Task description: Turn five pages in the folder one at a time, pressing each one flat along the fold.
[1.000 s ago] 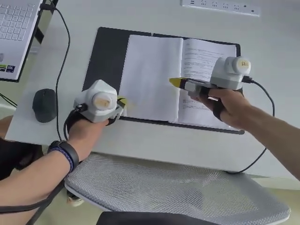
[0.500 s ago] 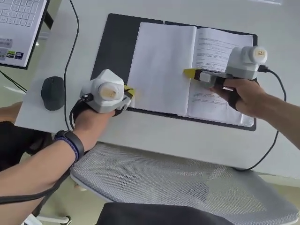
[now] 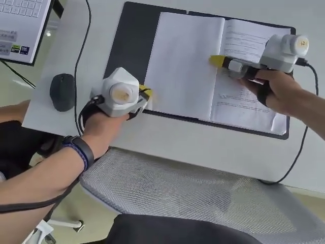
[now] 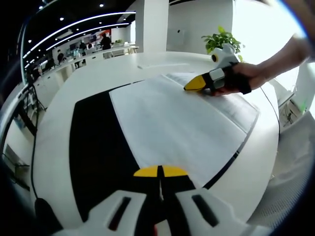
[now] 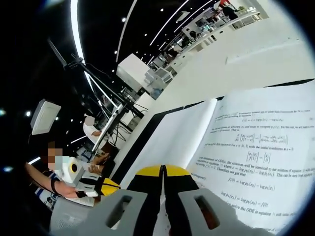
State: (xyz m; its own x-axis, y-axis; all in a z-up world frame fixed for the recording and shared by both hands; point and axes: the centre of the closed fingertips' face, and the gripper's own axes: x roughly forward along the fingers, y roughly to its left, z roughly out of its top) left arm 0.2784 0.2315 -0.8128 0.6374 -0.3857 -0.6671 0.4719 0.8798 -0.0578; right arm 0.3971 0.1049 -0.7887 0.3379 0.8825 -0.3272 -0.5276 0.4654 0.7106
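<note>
A black folder lies open on the white desk, with a blank left page and a printed right page. My right gripper is shut, its yellow tips resting at the fold between the pages, also seen as the right gripper in the left gripper view. My left gripper is shut at the blank page's lower left corner, over the folder's edge. In the right gripper view the printed page lies under the shut tips.
A black mouse sits left of the folder, with a laptop at the far left and a cable running between. A grey mesh chair stands below the desk's front edge. A potted plant stands at the far end.
The head camera has shifted, so the whole picture sits higher and further right. Both grippers keep about the same places on the folder.
</note>
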